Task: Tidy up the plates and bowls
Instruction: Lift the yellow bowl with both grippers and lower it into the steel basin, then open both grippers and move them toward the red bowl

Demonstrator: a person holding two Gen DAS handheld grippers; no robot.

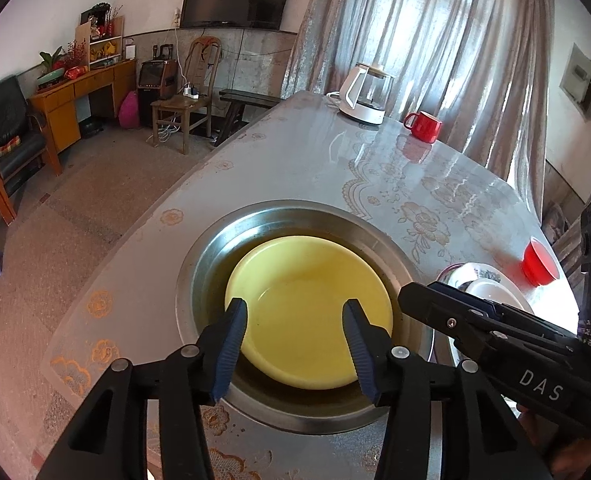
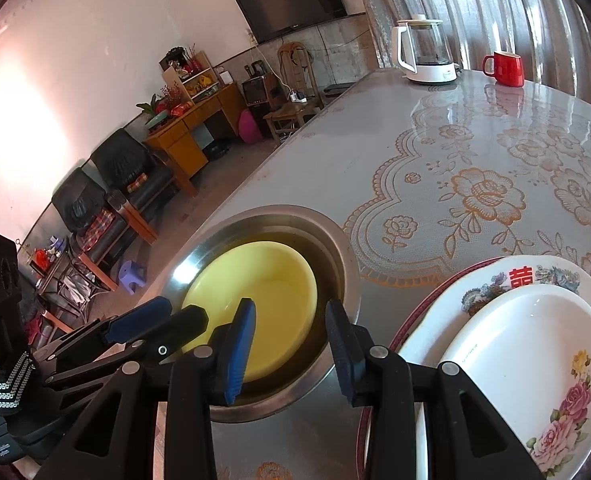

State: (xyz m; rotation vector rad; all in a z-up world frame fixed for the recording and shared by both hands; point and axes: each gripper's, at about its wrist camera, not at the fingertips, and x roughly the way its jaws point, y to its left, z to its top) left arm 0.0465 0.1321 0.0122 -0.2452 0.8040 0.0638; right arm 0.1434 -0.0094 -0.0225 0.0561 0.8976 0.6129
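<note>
Yellow bowl set in steel basin, both grippers letting go

The bowl (image 1: 309, 312) sits nested in the basin (image 1: 199, 264) on the bench (image 1: 315, 168). Left gripper (image 1: 293, 344) and right gripper (image 2: 289, 354) hold nothing, fingers part-open. Next is probably the plates (image 2: 527, 344), needing a rim grip.

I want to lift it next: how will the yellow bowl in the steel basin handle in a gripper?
The yellow bowl looks like thin plastic, so probably light and slightly flexible. Its glossy surface may be slippery. Sitting loose in the steel basin, it may slide when nudged.
</note>
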